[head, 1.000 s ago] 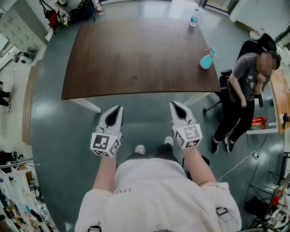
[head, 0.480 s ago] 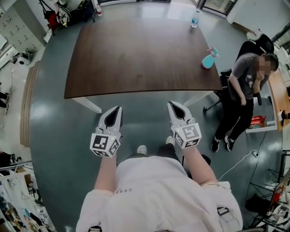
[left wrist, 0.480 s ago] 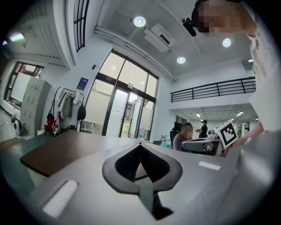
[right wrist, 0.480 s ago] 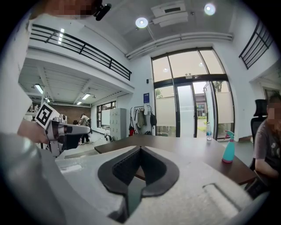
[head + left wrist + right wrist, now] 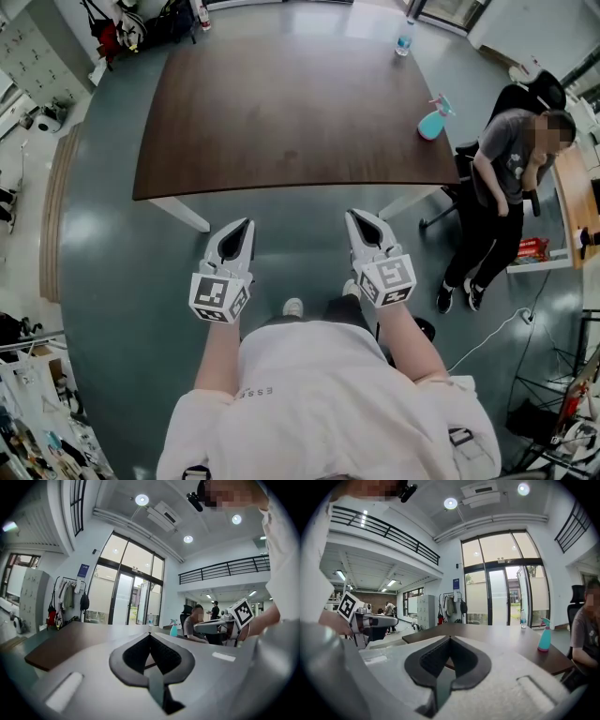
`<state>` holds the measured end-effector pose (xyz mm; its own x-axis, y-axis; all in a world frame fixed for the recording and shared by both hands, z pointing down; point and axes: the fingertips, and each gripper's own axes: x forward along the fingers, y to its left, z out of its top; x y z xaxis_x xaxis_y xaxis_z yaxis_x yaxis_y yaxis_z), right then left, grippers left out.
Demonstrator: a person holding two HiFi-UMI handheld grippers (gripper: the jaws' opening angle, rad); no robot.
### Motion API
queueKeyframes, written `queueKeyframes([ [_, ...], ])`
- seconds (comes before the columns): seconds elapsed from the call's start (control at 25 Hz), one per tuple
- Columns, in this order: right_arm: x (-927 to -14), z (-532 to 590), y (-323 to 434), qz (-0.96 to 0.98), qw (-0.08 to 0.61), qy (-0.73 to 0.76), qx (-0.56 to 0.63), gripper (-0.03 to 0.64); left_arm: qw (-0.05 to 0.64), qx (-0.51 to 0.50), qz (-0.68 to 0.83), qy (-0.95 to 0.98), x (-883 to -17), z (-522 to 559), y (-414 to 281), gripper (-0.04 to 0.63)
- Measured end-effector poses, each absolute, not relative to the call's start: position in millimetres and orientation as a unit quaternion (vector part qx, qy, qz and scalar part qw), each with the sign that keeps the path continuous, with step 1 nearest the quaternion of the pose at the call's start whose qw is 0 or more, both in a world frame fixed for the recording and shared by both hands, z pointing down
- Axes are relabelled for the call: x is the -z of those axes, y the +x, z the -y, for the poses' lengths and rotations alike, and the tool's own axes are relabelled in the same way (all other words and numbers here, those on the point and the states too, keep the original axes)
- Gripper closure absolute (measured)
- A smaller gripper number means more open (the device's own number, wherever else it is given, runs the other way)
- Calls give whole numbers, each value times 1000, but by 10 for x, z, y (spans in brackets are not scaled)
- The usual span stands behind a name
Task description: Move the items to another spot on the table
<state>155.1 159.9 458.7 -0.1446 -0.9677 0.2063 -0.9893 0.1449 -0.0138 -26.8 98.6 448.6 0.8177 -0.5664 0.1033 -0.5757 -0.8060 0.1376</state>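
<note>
The left gripper [image 5: 246,225] hangs about level ahead of the person, short of the table [image 5: 281,112], with its fingers pressed tip to tip and nothing between them. The right gripper [image 5: 355,217] sits beside it in the same pose, fingers also closed and empty. Neither is near an item.

Both items are on the table's right side, well away from the grippers. The water bottle [image 5: 402,39] stands at the far right corner. The spray bottle [image 5: 430,125] stands at the right edge, just beside a seated person [image 5: 502,178].

I see three things that could go wrong:
- Both pairs of fingers have to open before either can take anything; going in closed would only shove an item.
- The spray bottle is so close to the edge that a push from the table side could send it to the floor or onto the seated person.
- The reach is long and slants across the table, so a high or off-centre grip could tip either bottle, since both are tall and narrow.

Both bottles stand upright, with the long axis vertical. From the right gripper's view, the spray head seems to point left, in over the table. The water bottle is too small to show any facing
</note>
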Motion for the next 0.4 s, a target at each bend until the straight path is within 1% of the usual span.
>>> queueKeyframes([
  [0.2,-4567,-1629,1517,755,76,647,-72,626,41,-35,290,956,-4424,-1059,-212,578],
  [0.4,-4600,-1637,1448,757,80,645,-70,626,36,-28,281,959,-4425,-1093,-228,578],
])
